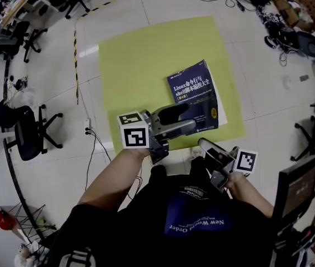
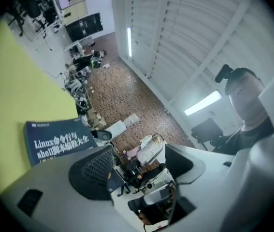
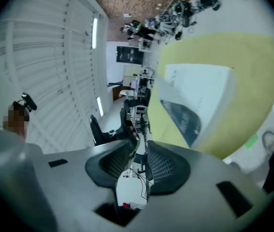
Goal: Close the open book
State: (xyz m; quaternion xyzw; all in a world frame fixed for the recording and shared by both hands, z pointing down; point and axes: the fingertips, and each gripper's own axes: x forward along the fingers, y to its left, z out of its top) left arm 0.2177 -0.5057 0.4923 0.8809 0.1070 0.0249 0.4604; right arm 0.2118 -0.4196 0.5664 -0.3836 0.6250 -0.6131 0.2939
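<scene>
Book (image 1: 195,96) lies on the yellow mat (image 1: 146,54), blue cover up, and looks closed to me, so I'd call the task near done and what's left is a check and a clean retreat.

- Left gripper (image 2: 137,166): jaws wide apart, nothing between them. The book sits off to the left of the jaws, well apart.
- Right gripper (image 3: 139,161): jaws almost together with a thin gap, nothing in it. The book is up and right of the jaws, no contact.
- To do this well, keep both sets of tips off the cover. If the cover springs up, press it flat near the free edge with the narrow right jaws. Don't pinch.

Views: only the head view shows the whole cover lying flat. Only the gripper views show the jaw gaps. The right gripper view also shows a pale face of the book (image 3: 194,91); can't tell whether that's pages or a sheet.
</scene>
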